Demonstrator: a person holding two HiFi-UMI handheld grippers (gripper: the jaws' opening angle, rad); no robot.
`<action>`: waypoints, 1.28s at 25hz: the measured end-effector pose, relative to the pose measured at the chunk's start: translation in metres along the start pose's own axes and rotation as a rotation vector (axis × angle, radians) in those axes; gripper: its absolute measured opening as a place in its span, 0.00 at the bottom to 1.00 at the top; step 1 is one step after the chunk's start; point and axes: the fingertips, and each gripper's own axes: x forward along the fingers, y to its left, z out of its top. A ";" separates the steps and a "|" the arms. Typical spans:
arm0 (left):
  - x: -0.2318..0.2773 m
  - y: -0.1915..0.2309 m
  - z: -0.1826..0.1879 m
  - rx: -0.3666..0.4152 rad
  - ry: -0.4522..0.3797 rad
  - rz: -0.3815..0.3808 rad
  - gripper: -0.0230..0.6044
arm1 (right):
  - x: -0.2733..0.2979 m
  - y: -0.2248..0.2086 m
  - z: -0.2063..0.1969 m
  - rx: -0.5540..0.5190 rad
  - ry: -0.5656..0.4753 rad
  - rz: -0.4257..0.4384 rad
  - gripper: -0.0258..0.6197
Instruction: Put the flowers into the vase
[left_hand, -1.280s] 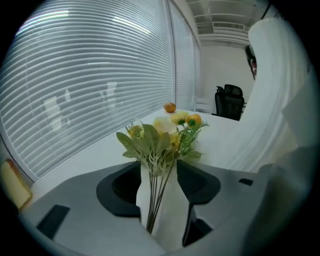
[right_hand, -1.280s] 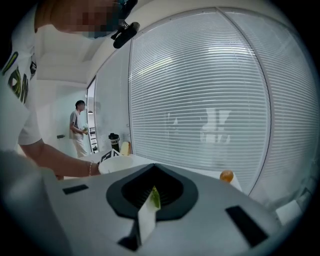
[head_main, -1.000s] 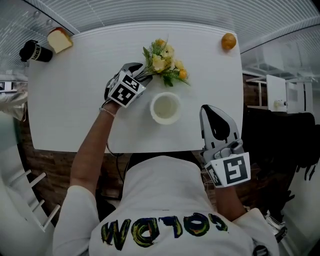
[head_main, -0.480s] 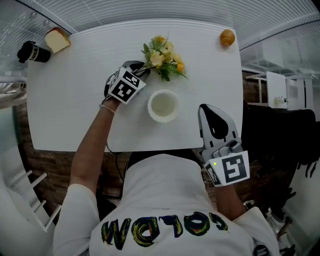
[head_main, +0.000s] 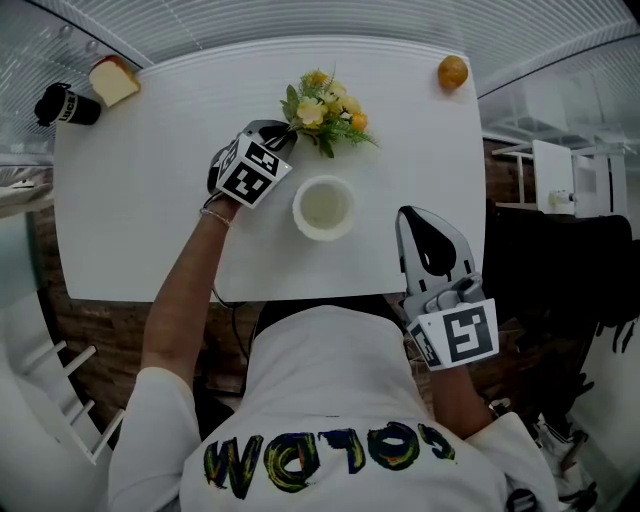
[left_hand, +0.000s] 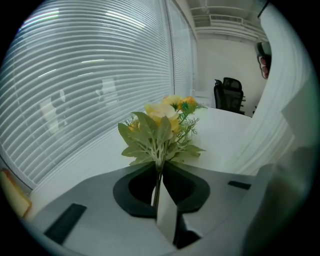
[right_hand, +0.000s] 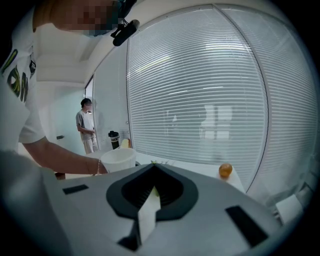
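Note:
A small bunch of yellow flowers (head_main: 325, 105) with green leaves lies on the white table (head_main: 150, 200), beyond the white vase (head_main: 323, 183). My left gripper (head_main: 283, 138) is at the stem end of the bunch, left of the vase. In the left gripper view its jaws are closing and the pads press on the thin stem, with the flowers (left_hand: 160, 127) sticking out past the left gripper (left_hand: 159, 172). My right gripper (head_main: 418, 218) rests at the table's near right edge, shut and empty. The right gripper view shows the right gripper (right_hand: 152, 187) aimed level toward the vase (right_hand: 118, 159).
An orange (head_main: 452, 72) sits at the far right corner. At the far left corner are a slice of bread (head_main: 111, 80) and a black cup (head_main: 62, 104). A person (right_hand: 87, 125) stands in the background of the right gripper view. Window blinds lie behind the table.
The left gripper's jaws have drawn in around the flower stems. Both hands have stayed where they were.

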 end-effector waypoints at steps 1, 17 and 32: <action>0.000 0.000 0.000 0.002 -0.001 0.002 0.11 | -0.001 -0.001 -0.001 0.001 0.000 -0.002 0.05; -0.019 0.011 0.016 -0.020 -0.062 0.033 0.11 | -0.004 -0.003 0.003 -0.002 -0.013 -0.009 0.05; -0.061 0.031 0.047 -0.067 -0.171 0.082 0.11 | -0.002 -0.004 0.019 -0.018 -0.049 -0.015 0.05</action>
